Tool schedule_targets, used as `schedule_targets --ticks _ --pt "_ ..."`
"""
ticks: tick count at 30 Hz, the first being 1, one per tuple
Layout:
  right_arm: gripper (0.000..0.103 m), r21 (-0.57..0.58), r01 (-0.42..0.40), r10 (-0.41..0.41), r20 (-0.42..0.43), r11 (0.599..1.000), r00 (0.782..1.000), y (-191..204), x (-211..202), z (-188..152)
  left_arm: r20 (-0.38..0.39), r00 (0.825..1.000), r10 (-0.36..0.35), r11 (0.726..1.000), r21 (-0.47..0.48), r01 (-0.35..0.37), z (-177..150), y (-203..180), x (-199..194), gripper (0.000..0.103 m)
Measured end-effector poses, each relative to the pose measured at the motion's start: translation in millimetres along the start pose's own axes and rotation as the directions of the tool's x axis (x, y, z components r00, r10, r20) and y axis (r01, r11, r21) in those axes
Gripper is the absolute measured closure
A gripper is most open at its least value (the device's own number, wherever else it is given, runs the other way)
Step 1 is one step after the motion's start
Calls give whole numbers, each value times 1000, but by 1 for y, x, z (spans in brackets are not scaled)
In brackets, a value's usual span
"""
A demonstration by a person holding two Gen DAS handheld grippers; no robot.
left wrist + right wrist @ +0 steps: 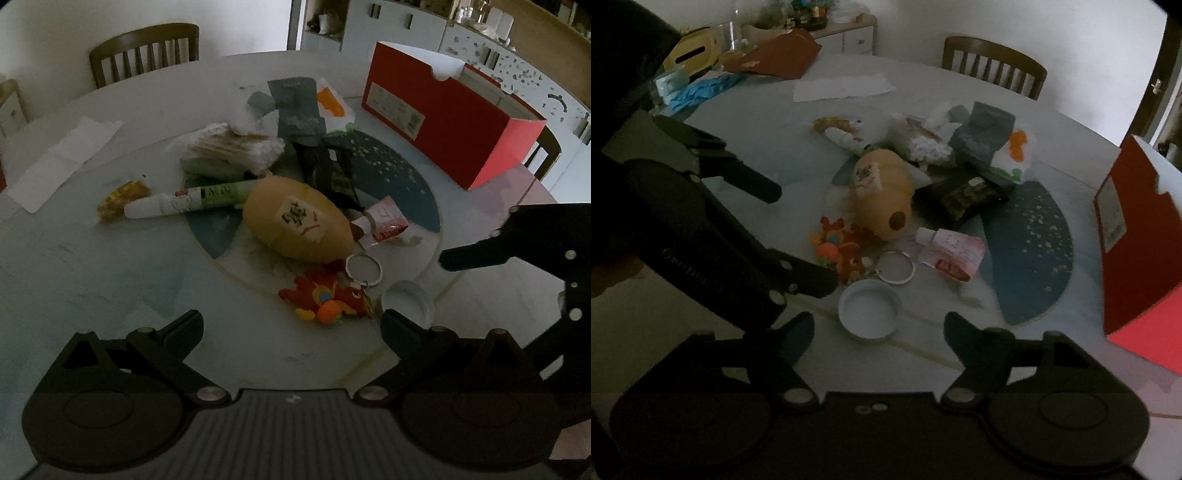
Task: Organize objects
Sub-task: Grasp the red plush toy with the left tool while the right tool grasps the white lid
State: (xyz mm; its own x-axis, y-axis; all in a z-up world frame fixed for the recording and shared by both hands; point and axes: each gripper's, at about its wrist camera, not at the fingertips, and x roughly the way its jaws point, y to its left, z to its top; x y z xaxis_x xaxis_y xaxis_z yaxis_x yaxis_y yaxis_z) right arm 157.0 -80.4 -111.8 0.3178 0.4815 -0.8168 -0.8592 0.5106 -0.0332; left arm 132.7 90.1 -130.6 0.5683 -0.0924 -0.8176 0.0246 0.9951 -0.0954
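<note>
A tan gourd toy (295, 219) tops the clutter mid-frame; the red box (448, 122) at upper right hides its inside. Both left tongs (291, 328) and right tongs (879, 332) gape, gripping nothing.

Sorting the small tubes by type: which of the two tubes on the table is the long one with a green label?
The green-labelled tube beside the yellow plush, lying toward the gold wrapper. The other, the pink tube, is short and squat.

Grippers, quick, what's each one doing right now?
Left gripper: open, holding nothing.
Right gripper: open, white cap between its fingers, not gripped.
</note>
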Motion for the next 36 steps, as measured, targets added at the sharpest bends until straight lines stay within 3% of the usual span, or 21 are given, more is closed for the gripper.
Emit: schedule_targets --ticks 12,15,17,22,30,34,36 --pt "49 -23 -55 56 26 998 998 -3 7 3 15 998 -60 998 -34 60 -4 9 0 0" --pt "62 -17 -65 66 31 998 997 -6 7 3 28 997 -70 996 -46 72 -5 15 -3 1" --pt "65 -10 -68 68 32 998 997 -9 6 3 34 997 -71 996 -59 73 -6 17 -4 1" --pt "65 2 -60 60 29 998 998 -17 3 -1 34 999 -41 998 -36 42 -7 12 -3 1" --pt "65 65 -25 24 16 998 1000 -38 -5 -14 74 997 -29 990 140 18 -9 -21 4 1" --pt "65 87 -12 11 13 996 1000 -44 -8 -19 81 996 -29 984 180 14 -8 -31 8 2" --pt "65 91 -10 9 11 996 1000 -45 -10 -21 75 997 -30 984 179 16 -7 -32 11 8"
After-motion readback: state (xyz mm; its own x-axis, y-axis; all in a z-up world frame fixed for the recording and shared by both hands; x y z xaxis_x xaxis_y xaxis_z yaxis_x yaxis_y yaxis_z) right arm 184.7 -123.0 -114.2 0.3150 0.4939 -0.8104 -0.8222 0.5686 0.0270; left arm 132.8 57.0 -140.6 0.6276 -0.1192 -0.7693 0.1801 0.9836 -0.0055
